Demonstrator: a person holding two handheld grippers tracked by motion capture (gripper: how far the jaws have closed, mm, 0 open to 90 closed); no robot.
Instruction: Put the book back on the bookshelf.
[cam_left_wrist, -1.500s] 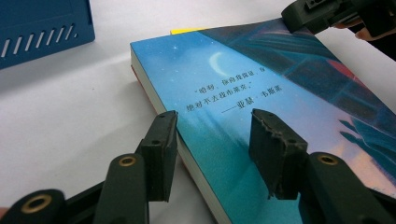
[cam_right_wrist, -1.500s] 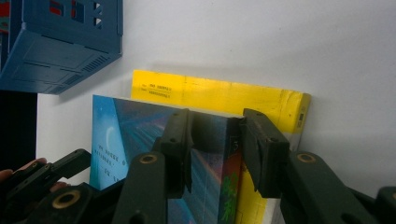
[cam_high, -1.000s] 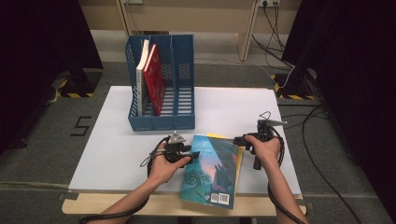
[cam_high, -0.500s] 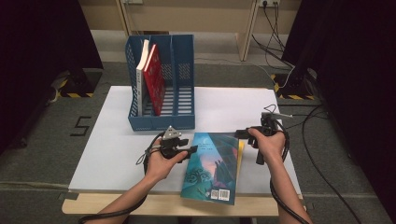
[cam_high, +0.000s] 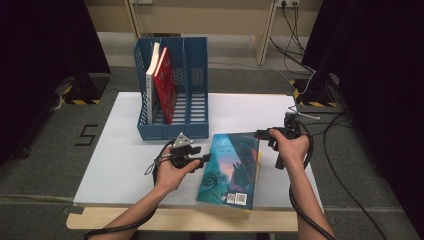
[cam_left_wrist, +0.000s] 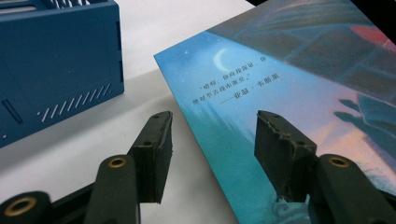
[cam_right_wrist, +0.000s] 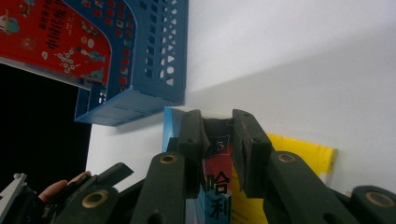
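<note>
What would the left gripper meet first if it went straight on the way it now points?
Probably the teal book: the left gripper has open fingers either side of that cover's near edge, which lies straight ahead. How high it rides above the table is unclear.

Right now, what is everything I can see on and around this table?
white rectangular table: one, white, centre of the high view.
blue plastic slotted file rack: one, blue, at the table's far side, left of centre.
red-covered upright book: one, red, leaning in the rack's left part.
white-edged book: one, pale, standing left of the red one.
teal paperback with a night-sky cover: one, teal and pink, at the near edge, its right side raised.
yellow book: one, yellow, under the teal one.
dark curtains: two, black, on both sides.
left gripper: one, black, open, jaws astride the paperback's left edge.
right gripper: one, black, clamped on the paperback's spine edge.
</note>
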